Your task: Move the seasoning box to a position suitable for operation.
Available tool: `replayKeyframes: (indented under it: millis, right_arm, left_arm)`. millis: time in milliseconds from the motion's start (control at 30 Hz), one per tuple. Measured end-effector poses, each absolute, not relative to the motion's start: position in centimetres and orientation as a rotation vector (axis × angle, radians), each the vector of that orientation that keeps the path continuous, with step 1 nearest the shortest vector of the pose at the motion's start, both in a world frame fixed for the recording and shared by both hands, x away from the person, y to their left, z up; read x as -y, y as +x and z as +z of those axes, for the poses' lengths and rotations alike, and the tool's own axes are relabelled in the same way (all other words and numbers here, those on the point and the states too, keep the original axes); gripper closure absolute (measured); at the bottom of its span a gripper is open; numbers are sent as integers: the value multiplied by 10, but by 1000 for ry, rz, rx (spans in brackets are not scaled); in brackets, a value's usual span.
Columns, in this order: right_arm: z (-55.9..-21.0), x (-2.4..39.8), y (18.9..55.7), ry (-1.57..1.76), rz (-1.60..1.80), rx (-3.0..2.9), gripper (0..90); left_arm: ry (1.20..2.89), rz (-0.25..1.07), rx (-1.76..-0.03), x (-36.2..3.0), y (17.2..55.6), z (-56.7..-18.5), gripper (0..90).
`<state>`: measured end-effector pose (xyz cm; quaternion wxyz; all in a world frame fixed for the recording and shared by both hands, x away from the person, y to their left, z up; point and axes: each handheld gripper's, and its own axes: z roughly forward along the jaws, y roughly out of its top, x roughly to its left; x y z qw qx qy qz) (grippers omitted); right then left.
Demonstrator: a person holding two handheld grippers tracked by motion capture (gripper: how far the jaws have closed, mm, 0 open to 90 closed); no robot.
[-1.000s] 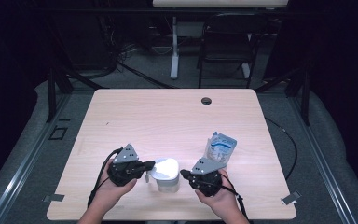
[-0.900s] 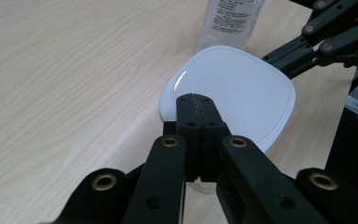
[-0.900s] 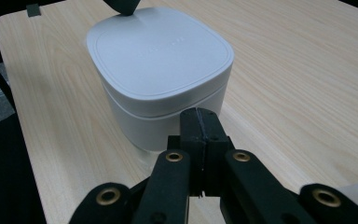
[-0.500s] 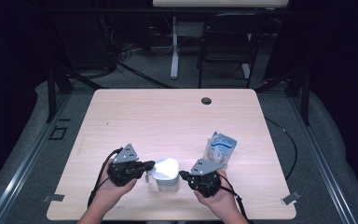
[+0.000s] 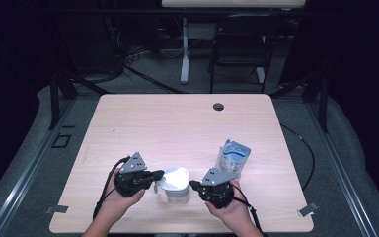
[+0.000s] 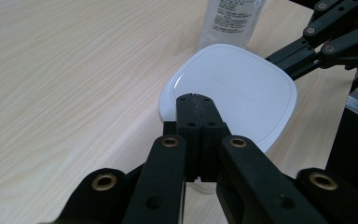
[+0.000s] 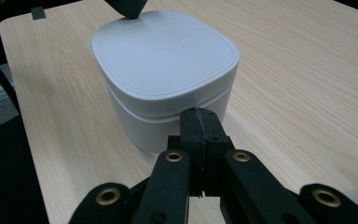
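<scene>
**Two closed grippers flanking a white lidded container**

Two hand-held grippers meet at a white container (image 5: 175, 183) that stands near the front edge of a light wooden table (image 5: 177, 123), between the person's hands. The left gripper (image 5: 159, 174) comes in from the container's left; in the left gripper view its jaws are pressed together with nothing between them, and their tip lies over the near rim of the container's lid (image 6: 235, 91) — whether it touches the lid cannot be told. The right gripper (image 5: 193, 184) comes in from the opposite side; in the right gripper view its jaws are likewise together and empty, their tip just in front of the container's side wall (image 7: 168, 116), below the lid's edge. In that same view the tip of the left gripper shows at the far rim of the lid.

The container is rounded-square in plan, upright, with its lid seated flat. A soft blue-and-white printed pouch (image 5: 233, 155) stands on the table just behind the right hand (image 5: 227, 210), apart from the container. A dark round grommet (image 5: 218, 106) sits near the table's far edge — well apart from everything else.
</scene>
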<state>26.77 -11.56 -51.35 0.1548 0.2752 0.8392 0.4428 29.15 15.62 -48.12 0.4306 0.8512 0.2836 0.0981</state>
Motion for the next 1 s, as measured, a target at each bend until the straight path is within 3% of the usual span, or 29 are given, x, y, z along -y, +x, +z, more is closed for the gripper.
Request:
replayKeyframes:
  millis: [1000]
  right_arm:
    - [-505,112,264,768,1303,-2373,900]
  left_arm:
    - [2126,256,-713,-158,291,-481,900]
